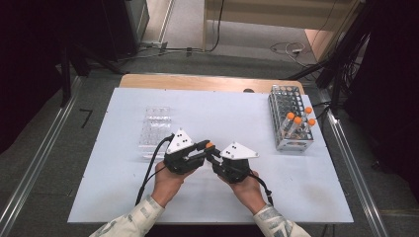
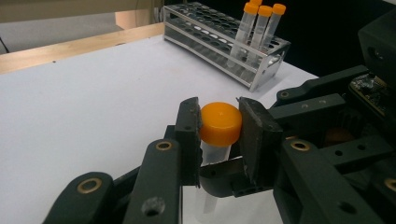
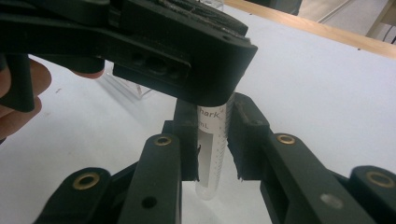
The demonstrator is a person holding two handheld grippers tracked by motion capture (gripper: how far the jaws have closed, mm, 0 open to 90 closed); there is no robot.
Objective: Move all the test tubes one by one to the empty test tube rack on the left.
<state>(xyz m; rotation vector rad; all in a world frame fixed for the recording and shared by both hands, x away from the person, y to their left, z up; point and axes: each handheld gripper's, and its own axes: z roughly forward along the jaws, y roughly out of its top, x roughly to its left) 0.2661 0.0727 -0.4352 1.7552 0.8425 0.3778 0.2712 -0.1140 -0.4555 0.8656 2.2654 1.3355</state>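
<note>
Cap grip on an upright centrifuge tube

Left tool (image 2: 219,135) is clamped on the orange cap (image 2: 220,122); right tool (image 3: 212,140) is clamped on the tube body (image 3: 211,154) directly below, long axis vertical, above the counter (image 1: 123,187).

Clear plastic tube (image 3: 212,149) (printed scale on its side), upright above the table, orange screw cap (image 2: 220,123) on top

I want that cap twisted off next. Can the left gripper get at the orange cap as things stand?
Probably yes: the left gripper is already shut on the orange cap, while the right gripper clamps the tube below it.
</note>
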